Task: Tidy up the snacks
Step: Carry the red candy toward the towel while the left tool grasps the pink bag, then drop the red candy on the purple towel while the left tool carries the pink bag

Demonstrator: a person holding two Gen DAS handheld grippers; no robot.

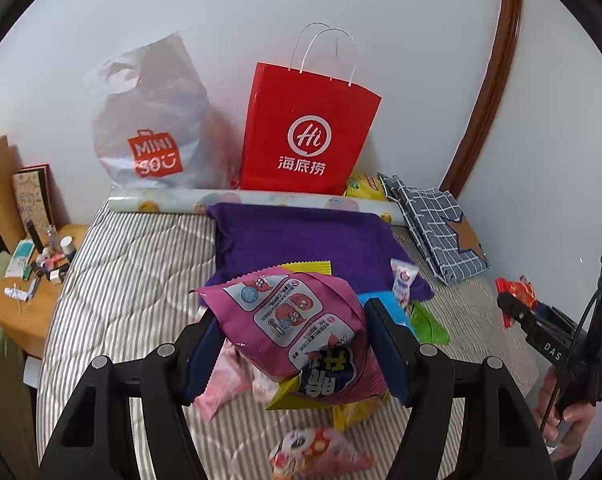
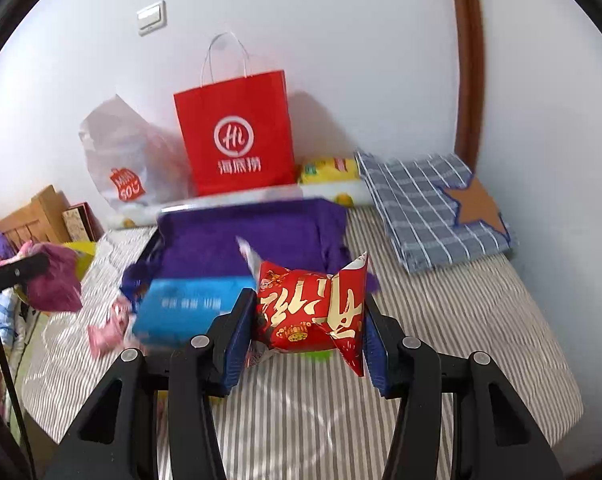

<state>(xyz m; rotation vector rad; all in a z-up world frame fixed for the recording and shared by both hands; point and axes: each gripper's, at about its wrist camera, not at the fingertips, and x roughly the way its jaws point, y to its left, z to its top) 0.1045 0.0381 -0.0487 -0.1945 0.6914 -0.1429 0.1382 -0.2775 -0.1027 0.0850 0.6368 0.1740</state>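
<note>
Already both sets of fingers pinched snacks above the bed, left gripper [image 1: 289,354] on a purple packet [image 1: 297,332], right gripper [image 2: 307,334] on a red packet [image 2: 311,312], nearer the red paper bag [image 2: 237,140] beyond.

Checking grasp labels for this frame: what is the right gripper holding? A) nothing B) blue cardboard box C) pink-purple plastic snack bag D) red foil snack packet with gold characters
D: in the right wrist view the right gripper has its pads pressed on both sides of the red foil snack packet with gold characters, lifted clear of the striped bedspread.
</note>
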